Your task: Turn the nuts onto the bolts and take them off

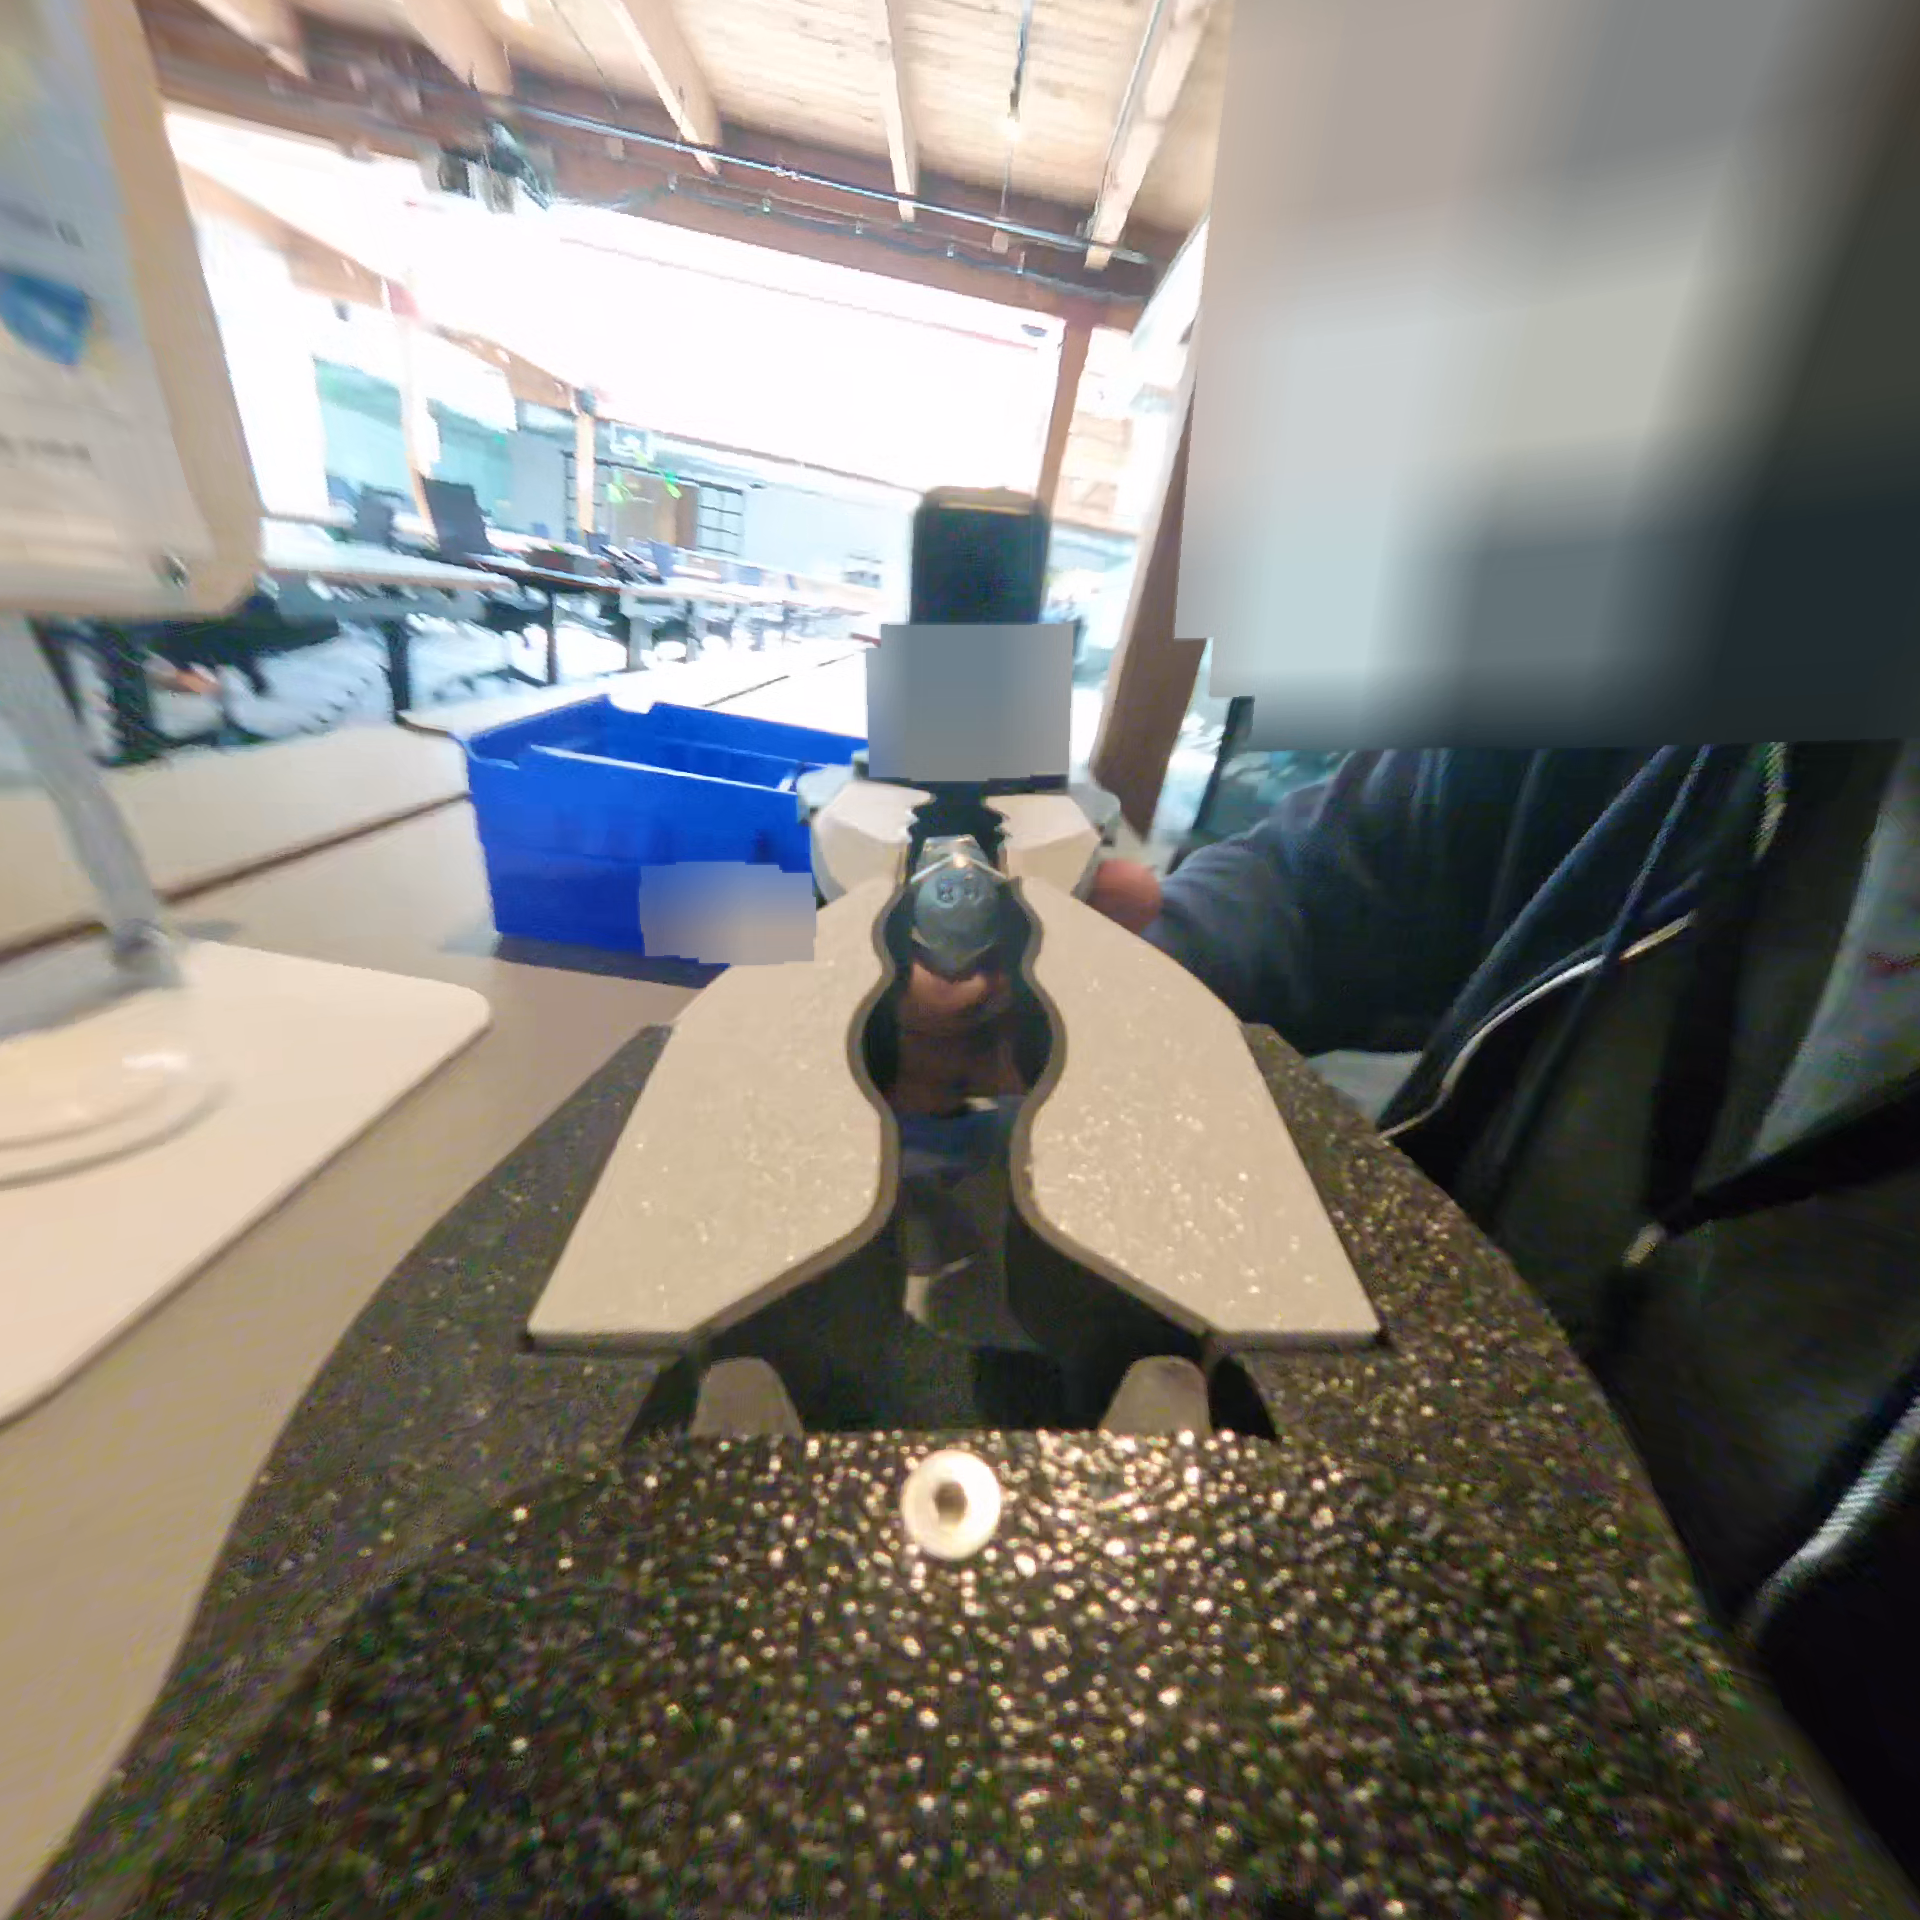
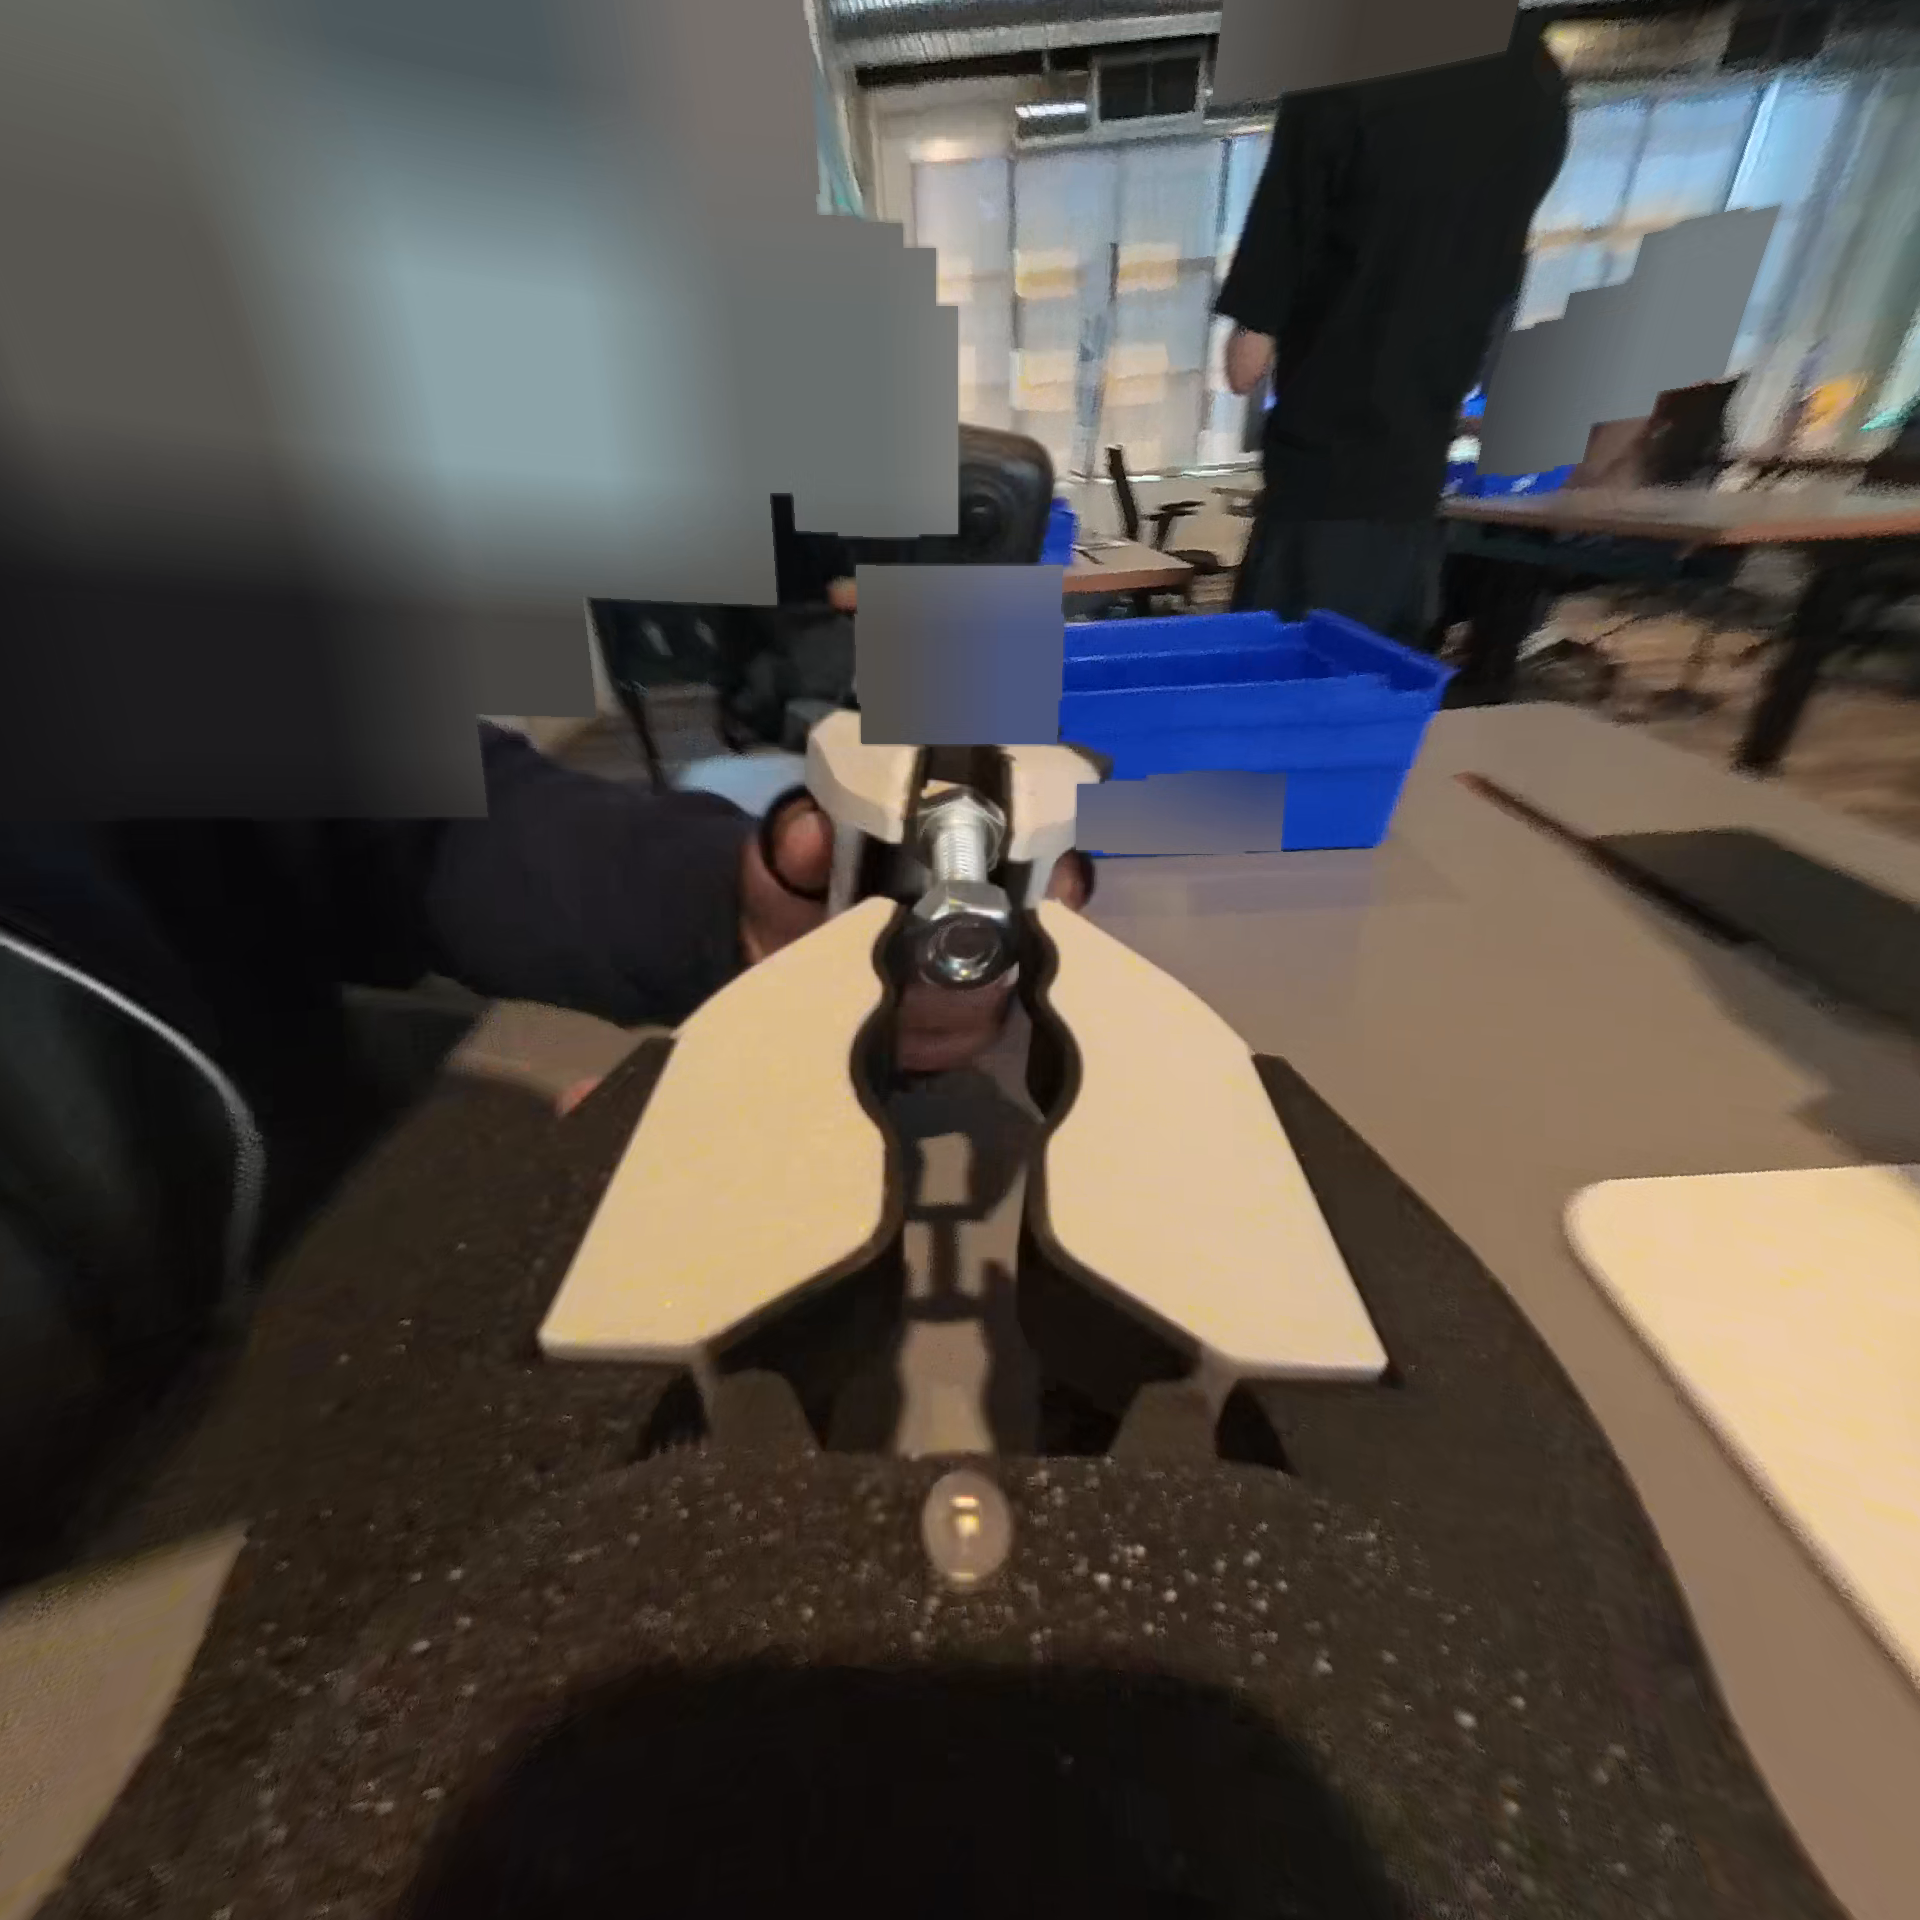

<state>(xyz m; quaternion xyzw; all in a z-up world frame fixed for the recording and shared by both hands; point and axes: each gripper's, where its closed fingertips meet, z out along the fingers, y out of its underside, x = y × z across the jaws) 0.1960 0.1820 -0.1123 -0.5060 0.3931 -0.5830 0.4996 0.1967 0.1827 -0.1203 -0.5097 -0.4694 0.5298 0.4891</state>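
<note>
A: What is the biggest thing in sight?
B: The grey worktop (image 2: 1351, 997). On it stands a blue bin (image 2: 1247, 717), well behind the grippers, and a white base plate (image 1: 208, 1101) lies at the left in the left wrist view.

A: And the person?
B: A dark sleeve (image 1: 1351, 935) shows behind the far gripper in the left wrist view. Another person in black stands far off by a table in the right wrist view.

A: The grippers?
B: They face each other, tip to tip, above the worktop. The left gripper (image 1: 951, 914) is clenched on the bolt (image 1: 948, 902) at its hex head, right at the fingertips. The right gripper (image 2: 961, 940) is clenched on the nut (image 2: 958, 940).

A: Where does the nut sit?
B: On the bolt's threaded shank, near its free end, with bare thread showing between the nut and the bolt head.
</note>
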